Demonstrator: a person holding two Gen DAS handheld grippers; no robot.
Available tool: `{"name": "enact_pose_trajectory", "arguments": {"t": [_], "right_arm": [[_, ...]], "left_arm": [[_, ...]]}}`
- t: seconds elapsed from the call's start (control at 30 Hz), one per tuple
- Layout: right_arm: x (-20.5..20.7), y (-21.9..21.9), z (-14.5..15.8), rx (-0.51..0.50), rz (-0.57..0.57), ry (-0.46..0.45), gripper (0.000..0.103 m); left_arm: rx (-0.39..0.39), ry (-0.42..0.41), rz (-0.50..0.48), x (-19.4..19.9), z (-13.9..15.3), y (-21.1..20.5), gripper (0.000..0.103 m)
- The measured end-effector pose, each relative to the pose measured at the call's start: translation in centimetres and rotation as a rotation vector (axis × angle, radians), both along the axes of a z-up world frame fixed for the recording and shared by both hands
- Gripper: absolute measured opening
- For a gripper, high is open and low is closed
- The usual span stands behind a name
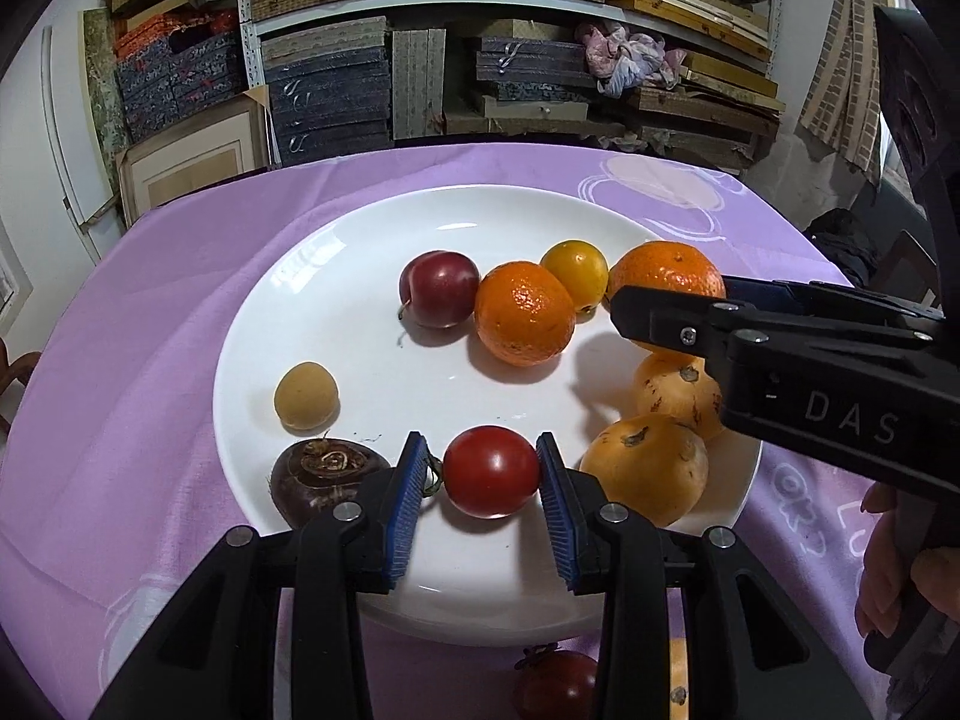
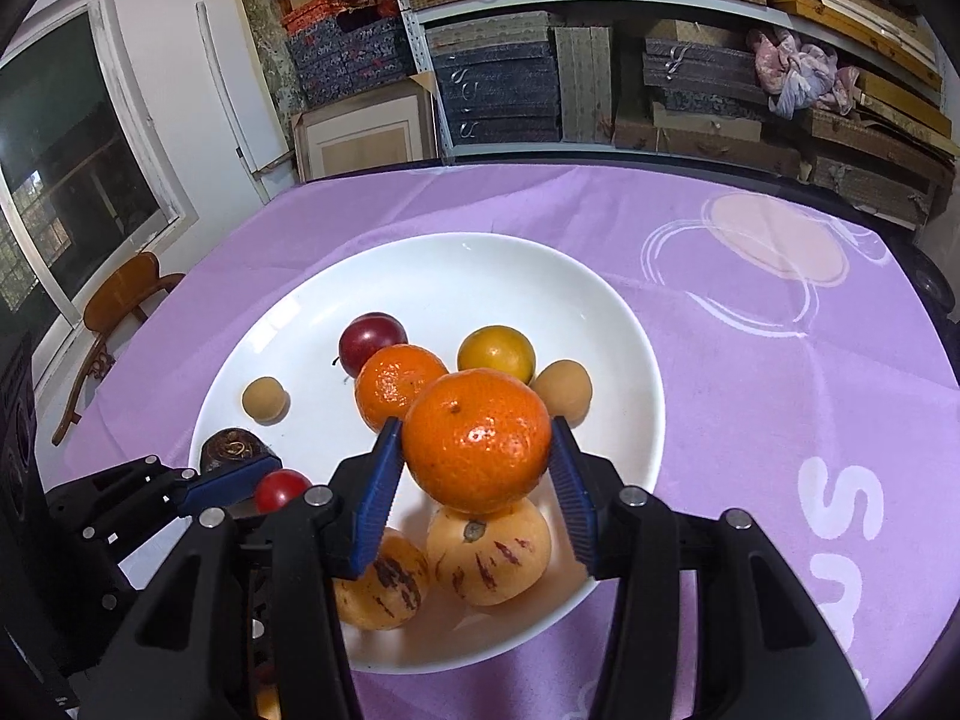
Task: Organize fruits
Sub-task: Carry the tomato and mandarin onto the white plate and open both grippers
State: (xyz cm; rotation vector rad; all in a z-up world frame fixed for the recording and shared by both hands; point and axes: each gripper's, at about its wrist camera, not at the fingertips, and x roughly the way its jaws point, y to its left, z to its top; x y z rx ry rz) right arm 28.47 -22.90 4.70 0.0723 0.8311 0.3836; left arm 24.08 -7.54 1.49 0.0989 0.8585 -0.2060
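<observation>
Purple tablecloth (image 2: 750, 360) underneath everything, printed with pale shapes. On it a wide white plate (image 2: 468, 276), smooth and glossy, likely slick for anything round.

Biggest fruit: a mandarin (image 2: 477, 441), raised above two speckled yellow-orange fruits (image 2: 489, 558) at the plate's near edge. Right gripper (image 2: 477, 462) closed onto the mandarin, blue ribbed pads pressing both flanks at the widest girth. Probably light, loose-skinned, yielding under pressure; best held across the equator with modest squeeze, as here, to avoid bruising or slipping.

A second mandarin (image 1: 523, 313) mid-plate, touching a yellow plum-like fruit (image 1: 575, 270) and just beside a dark red plum (image 1: 439, 289).

Lower left of the plate, a brown water chestnut (image 1: 324, 477), firm-looking.

Smaller: a red cherry tomato (image 1: 492, 471) at the near rim, sitting between the pads of the left gripper (image 1: 489, 480). Right pad touching the skin, left pad by the stem; looks gripped, though contact on the stem side hard to confirm. Thin, taut, smooth skin; likely to burst or squirt out if pinched hard, so gentle hold across the middle.

Smallest: a tan longan-like fruit (image 1: 306, 395), alone at left.
</observation>
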Motion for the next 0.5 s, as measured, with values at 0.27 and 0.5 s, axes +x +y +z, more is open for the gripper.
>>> {"name": "enact_pose_trajectory", "arguments": {"t": [0.27,0.5], "right_arm": [[0.6,0.4,-0.6,-0.005,-0.020,-0.002,0.057],[-1.2,-2.4,1.0,0.102,-0.069,-0.052,0.069]], "left_arm": [[0.046,-0.030,0.019,-0.2,-0.3,-0.6,0.039],[0.069,-0.134,0.072,-2.2,1.7,0.4,0.054]]}}
